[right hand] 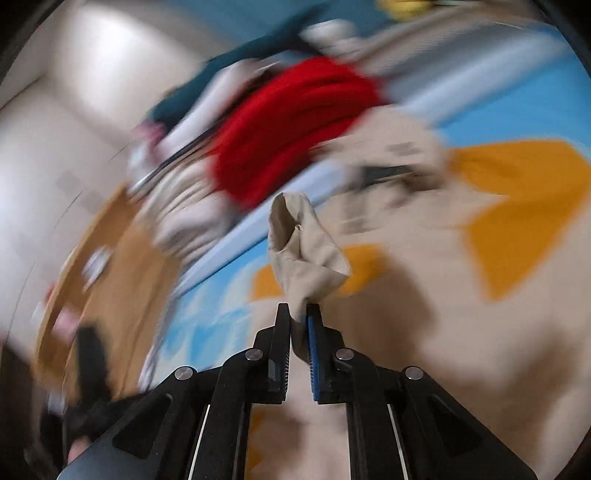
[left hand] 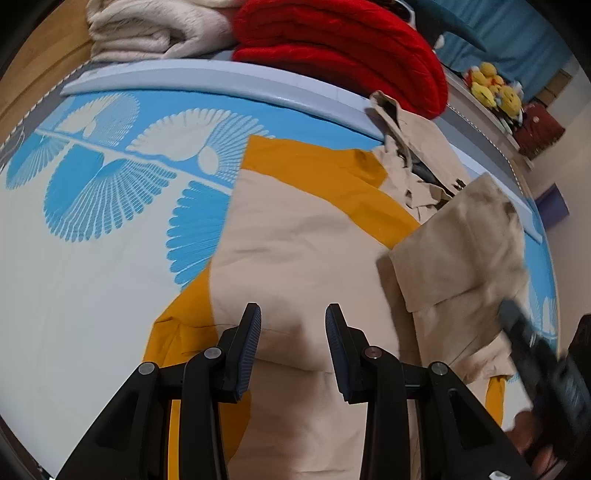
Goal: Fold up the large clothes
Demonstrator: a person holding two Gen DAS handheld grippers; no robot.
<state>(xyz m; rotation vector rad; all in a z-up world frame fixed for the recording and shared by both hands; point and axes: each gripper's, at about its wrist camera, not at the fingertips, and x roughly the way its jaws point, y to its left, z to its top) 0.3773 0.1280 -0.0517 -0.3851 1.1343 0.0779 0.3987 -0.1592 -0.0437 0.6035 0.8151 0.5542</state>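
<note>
A large beige and mustard-yellow jacket (left hand: 295,236) lies spread on the blue and white patterned bed sheet (left hand: 92,240). My left gripper (left hand: 293,314) is open and empty, just above the jacket's beige body. My right gripper (right hand: 298,314) is shut on a beige sleeve end (right hand: 303,243) of the jacket and holds it up above the garment. In the left wrist view that lifted sleeve (left hand: 461,251) hangs folded over at the right, with the blurred right gripper (left hand: 535,365) below it. The right wrist view is motion-blurred.
A folded red knit (left hand: 340,48) and a folded cream knit (left hand: 155,29) are stacked at the bed's far edge. Yellow plush toys (left hand: 491,85) sit on a ledge at the far right. A wooden board (left hand: 40,70) stands at the far left.
</note>
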